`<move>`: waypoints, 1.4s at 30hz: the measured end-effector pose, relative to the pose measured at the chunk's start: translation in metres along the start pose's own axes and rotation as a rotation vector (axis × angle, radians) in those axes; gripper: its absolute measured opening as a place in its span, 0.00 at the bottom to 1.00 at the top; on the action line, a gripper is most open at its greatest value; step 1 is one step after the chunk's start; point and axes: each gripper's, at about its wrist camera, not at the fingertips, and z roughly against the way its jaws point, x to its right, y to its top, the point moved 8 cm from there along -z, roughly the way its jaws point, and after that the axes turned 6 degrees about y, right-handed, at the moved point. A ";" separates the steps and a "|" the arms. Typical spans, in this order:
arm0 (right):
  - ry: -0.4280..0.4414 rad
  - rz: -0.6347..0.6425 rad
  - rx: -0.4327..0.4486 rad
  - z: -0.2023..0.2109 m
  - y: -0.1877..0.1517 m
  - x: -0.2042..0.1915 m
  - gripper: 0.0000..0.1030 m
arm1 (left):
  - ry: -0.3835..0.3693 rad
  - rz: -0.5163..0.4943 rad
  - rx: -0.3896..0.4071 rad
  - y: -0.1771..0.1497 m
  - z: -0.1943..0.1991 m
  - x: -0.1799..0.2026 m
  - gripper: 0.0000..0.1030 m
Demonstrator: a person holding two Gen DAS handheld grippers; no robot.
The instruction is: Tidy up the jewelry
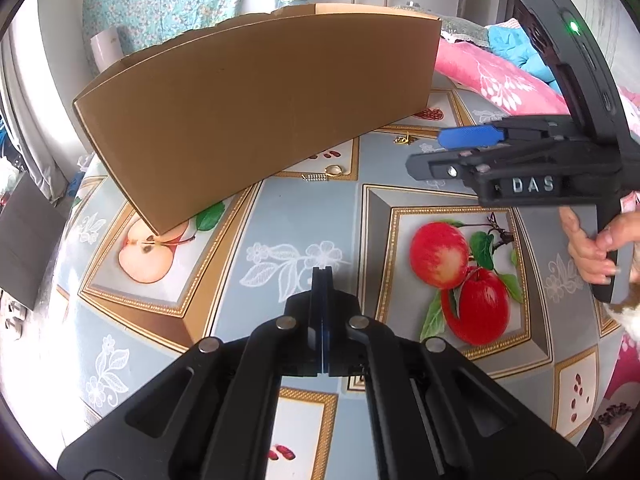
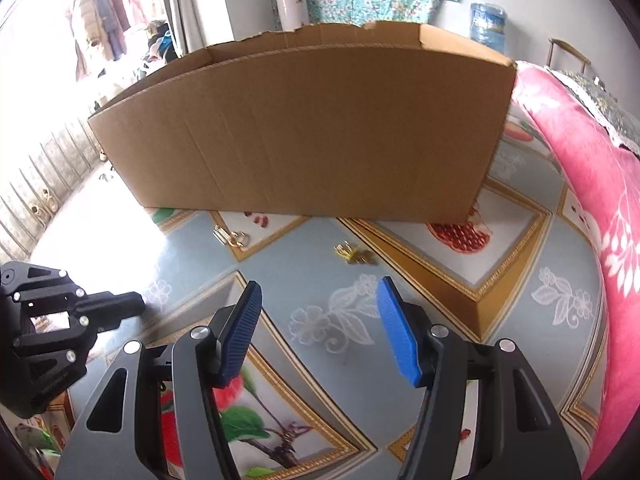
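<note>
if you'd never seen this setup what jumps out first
The big open brown cardboard box fills the far side of the table, standing on a glossy fruit-print tablecloth with red apples. Two small clusters of gold jewelry lie on the cloth just in front of the box. Nearer, the right tongs with blue pads gape empty, while the left tongs are shut.

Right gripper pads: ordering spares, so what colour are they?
Blue, with a ribbed texture, on the right gripper; clearest in the right wrist view.
</note>
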 end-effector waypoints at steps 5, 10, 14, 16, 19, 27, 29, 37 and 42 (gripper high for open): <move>0.062 0.104 -0.054 -0.014 0.014 -0.024 0.57 | -0.035 0.016 -0.003 -0.004 0.002 -0.002 0.00; 0.080 0.207 -0.065 -0.029 0.028 -0.047 0.57 | -0.038 0.045 -0.001 -0.003 0.002 -0.010 0.00; 0.083 0.247 -0.068 -0.040 0.033 -0.055 0.57 | -0.038 0.061 0.017 0.002 0.004 -0.019 0.00; 0.108 0.267 -0.075 -0.046 0.032 -0.058 0.30 | -0.045 0.068 0.018 0.004 0.003 -0.021 0.00; 0.133 0.274 -0.077 -0.048 0.030 -0.060 0.09 | -0.046 0.063 0.019 0.003 0.001 -0.021 0.00; 0.126 0.246 -0.069 -0.037 0.013 -0.066 0.06 | -0.055 0.061 0.043 0.023 -0.009 -0.022 0.08; 0.137 0.220 -0.069 -0.032 0.008 -0.060 0.06 | -0.054 0.058 0.052 0.033 -0.014 -0.021 0.28; 0.139 0.153 -0.058 -0.011 -0.012 -0.039 0.06 | -0.100 0.189 -0.019 0.067 -0.055 -0.018 0.32; 0.187 0.082 -0.053 -0.002 -0.015 -0.023 0.06 | 0.001 0.185 -0.007 0.073 -0.063 -0.012 0.19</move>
